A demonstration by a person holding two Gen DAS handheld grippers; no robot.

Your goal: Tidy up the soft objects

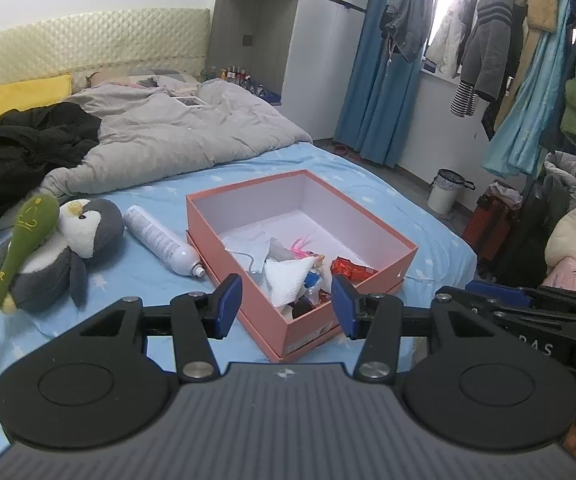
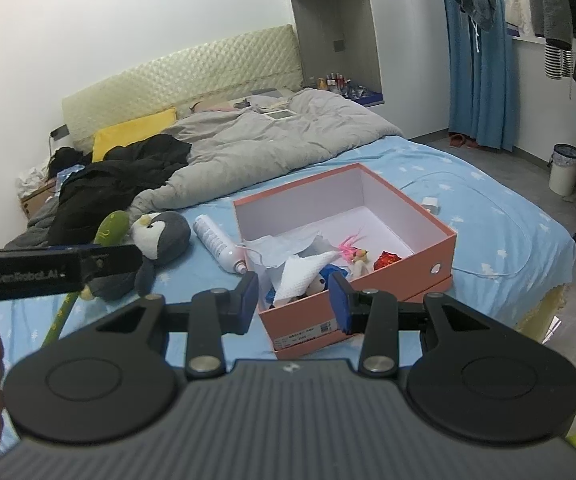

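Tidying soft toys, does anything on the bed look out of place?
Yes: a white spray can lies on its side between the penguin plush and the pink box; it is hard, not soft.

From my seat, the clearest lettering was "GenRobot.AI", white on the black side of the left tool (image 2: 54, 268), which reached in to the left of my right tool (image 2: 293, 300). On the right tool's flank, seen off to the right of the left one, I read only "D A S". Yellow characters ran down the green plush stick (image 1: 8, 280), too small to read. The box's (image 2: 444, 248) end label and the spray can's (image 1: 160, 242) print were also illegible.
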